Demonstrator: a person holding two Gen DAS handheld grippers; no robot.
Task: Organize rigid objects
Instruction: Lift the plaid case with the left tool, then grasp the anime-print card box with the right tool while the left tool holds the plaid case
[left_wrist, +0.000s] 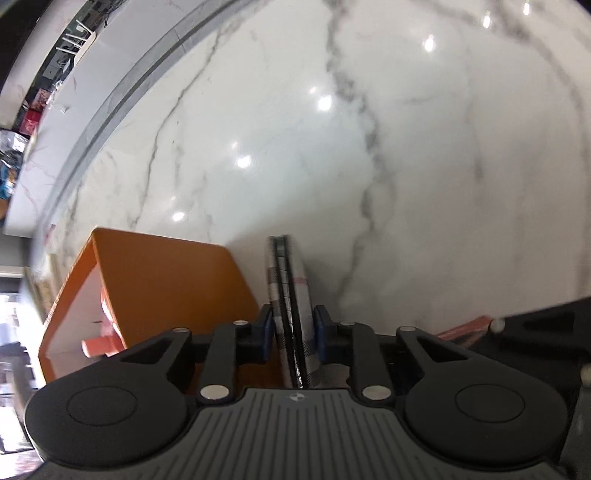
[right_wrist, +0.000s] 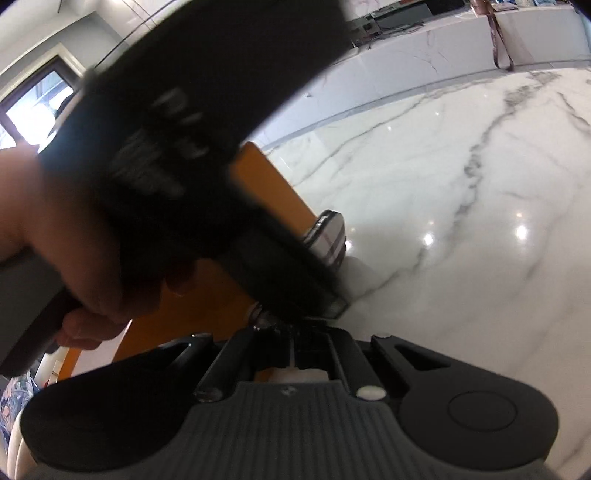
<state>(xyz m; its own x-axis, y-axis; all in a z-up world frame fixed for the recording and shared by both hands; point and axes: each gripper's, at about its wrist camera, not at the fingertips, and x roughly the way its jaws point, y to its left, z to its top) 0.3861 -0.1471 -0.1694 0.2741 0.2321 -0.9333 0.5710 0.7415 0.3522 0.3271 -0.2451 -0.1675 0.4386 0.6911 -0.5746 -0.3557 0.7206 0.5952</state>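
Note:
My left gripper (left_wrist: 293, 334) is shut on a flat plaid case (left_wrist: 286, 291) held on edge, its tip near the white marble top. An orange box (left_wrist: 162, 280) stands just left of it, its open side showing a white inside with an orange shape. In the right wrist view the left gripper's black body (right_wrist: 207, 155) and the hand fill the left half; the plaid case (right_wrist: 328, 236) pokes out beside the orange box (right_wrist: 273, 192). My right gripper's fingertips are hidden behind the left gripper.
A white marble counter (left_wrist: 406, 147) with grey veins spreads ahead, with a raised ledge (left_wrist: 122, 85) at the far left. A reddish flat object (left_wrist: 465, 328) shows at the right beside a black gripper part.

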